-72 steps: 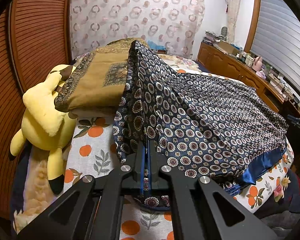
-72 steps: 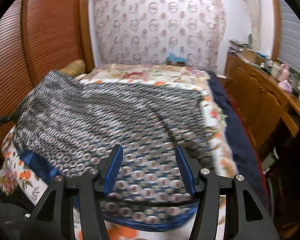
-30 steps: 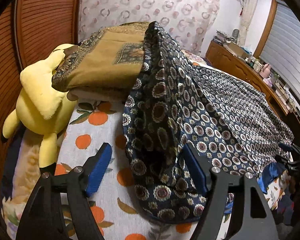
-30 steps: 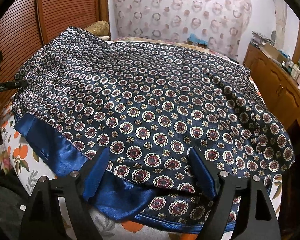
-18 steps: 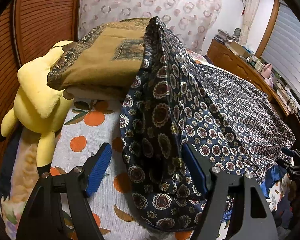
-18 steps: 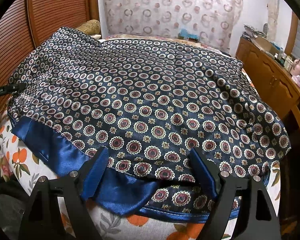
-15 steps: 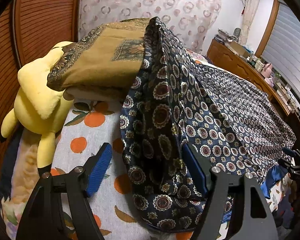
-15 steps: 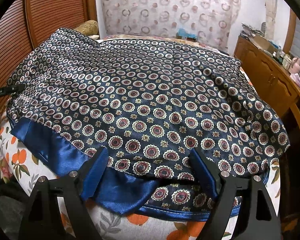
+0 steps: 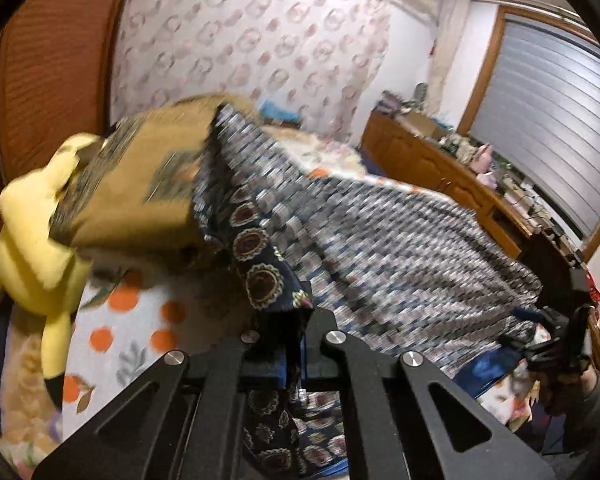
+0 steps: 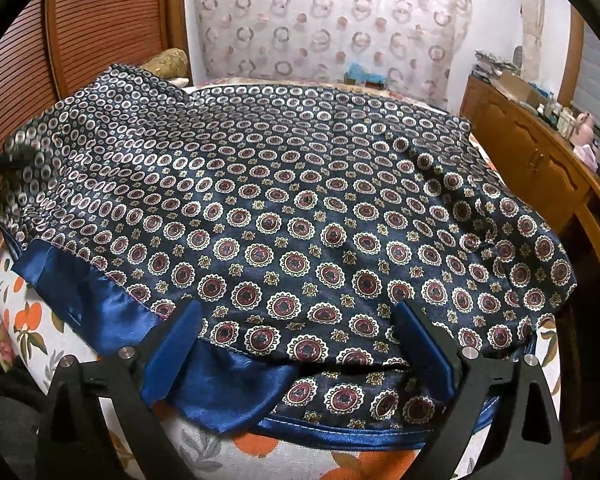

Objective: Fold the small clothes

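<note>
Navy medallion-print garment (image 10: 300, 220) with blue satin trim lies spread; left fingers (image 9: 300, 354) pinch its corner, right fingers (image 10: 424, 348) opening.

Bed with an orange-print sheet

The bed's sheet (image 10: 36, 320) is carrying a navy medallion-print garment (image 10: 300, 208) spreading across it, while a yellow plush toy (image 9: 32, 248) and a folded tan cloth (image 9: 140, 192) are lying near the wooden wall.
</note>
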A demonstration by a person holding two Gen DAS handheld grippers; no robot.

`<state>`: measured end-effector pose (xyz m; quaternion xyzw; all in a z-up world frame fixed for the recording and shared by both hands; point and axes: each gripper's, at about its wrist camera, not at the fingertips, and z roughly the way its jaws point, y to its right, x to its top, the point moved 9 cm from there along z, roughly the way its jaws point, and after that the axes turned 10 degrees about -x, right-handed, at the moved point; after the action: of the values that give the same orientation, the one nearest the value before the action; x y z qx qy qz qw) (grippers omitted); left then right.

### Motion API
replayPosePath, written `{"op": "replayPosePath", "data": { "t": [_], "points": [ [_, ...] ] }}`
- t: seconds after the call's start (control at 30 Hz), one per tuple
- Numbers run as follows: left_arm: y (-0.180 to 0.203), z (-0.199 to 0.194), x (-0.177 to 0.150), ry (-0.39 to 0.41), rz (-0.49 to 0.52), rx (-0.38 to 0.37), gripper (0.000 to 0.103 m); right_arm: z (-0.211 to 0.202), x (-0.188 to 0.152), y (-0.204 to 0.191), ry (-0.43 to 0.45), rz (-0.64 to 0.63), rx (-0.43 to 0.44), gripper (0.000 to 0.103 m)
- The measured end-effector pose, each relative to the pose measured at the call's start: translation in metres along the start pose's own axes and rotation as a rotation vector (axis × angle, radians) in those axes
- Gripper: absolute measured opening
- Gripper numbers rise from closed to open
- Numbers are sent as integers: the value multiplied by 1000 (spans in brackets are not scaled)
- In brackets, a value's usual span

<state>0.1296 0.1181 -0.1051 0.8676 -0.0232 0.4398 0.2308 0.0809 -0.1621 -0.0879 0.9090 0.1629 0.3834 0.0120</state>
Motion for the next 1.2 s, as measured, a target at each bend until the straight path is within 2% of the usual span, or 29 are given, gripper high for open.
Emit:
{"op": "replayPosePath", "data": {
  "t": [0.13,0.37,0.6,0.9,1.2],
  "points": [
    [23,-5,18,33,30,-33,4,-1,-2,0,3,-4,9,98],
    [52,1,37,40,84,-69,4,-10,-5,10,14,13,55,97],
    [108,22,60,45,140,-178,4,-36,1,50,81,76,43,97],
    [205,52,77,-1,252,-339,4,-74,-1,102,162,121,-24,96],
    [269,63,74,-60,345,-426,4,-97,-13,130,197,189,-15,96]
  ]
}}
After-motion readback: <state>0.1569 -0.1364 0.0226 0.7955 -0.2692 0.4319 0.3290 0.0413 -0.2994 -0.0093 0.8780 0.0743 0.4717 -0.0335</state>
